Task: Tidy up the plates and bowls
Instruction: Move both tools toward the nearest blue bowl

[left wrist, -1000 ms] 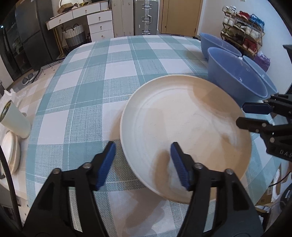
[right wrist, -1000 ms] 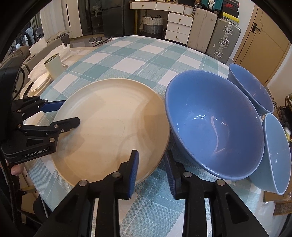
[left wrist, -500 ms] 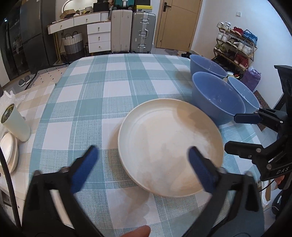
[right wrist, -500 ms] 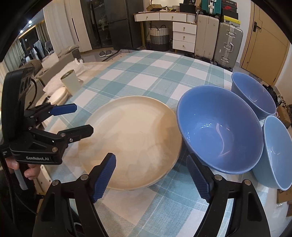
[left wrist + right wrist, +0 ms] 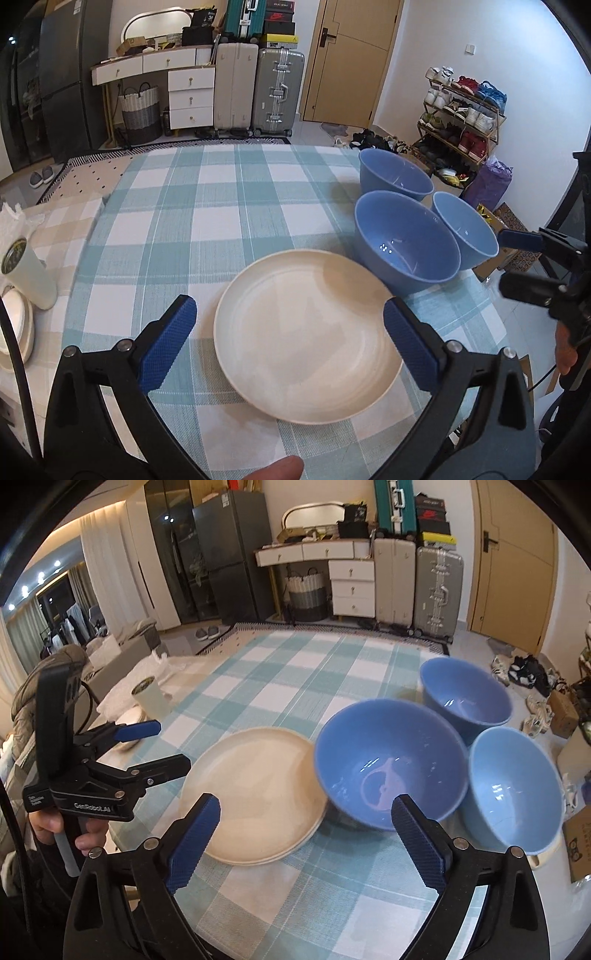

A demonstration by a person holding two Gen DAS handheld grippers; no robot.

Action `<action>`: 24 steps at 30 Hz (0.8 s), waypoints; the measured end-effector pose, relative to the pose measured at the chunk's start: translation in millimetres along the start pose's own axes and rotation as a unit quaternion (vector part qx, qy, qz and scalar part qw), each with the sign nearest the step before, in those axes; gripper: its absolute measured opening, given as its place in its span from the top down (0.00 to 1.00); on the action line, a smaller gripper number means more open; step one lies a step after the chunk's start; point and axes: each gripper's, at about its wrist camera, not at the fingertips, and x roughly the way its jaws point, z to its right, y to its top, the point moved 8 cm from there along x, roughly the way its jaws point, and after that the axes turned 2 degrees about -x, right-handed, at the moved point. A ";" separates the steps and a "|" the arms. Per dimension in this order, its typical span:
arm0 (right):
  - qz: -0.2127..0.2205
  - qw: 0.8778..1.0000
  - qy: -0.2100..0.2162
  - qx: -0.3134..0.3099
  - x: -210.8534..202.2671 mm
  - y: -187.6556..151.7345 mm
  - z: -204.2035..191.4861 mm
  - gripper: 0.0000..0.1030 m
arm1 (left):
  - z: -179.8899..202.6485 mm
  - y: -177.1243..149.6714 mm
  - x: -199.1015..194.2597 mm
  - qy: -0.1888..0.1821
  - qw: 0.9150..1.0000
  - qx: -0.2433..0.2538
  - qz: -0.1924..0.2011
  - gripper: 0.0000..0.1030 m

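- Left wrist view: the left gripper (image 5: 290,341) is seen wide open and empty, its jaws just opened, above the cream plate (image 5: 308,334); the large blue bowl (image 5: 406,245) touches the plate's far right rim
- Right wrist view: the right gripper (image 5: 306,843), jaws just spread and empty, is found nearer the bowl, right of the plate; two smaller blue bowls (image 5: 513,786) are crowded beyond it

The nearest blue bowl (image 5: 388,771) hides the plate's (image 5: 255,794) right rim.

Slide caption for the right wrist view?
Open right gripper above cream plate beside three blue bowls on a checked tablecloth.
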 end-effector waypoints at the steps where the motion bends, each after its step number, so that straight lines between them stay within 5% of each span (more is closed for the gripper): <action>1: 0.007 1.000 -0.006 0.002 -5.6 3.2 4.5 0.05 | 2.6 4.5 -1.5 -0.001 1.000 0.001 0.003 0.02; 13: 0.069 0.994 -0.086 0.023 -64.2 29.2 71.6 0.02 | 47.3 58.3 -3.1 -0.001 0.999 0.033 0.027 0.02; 24: 0.075 0.988 -0.120 0.067 -75.4 38.1 142.3 0.01 | 105.2 105.6 35.9 -0.011 0.997 0.066 0.026 0.02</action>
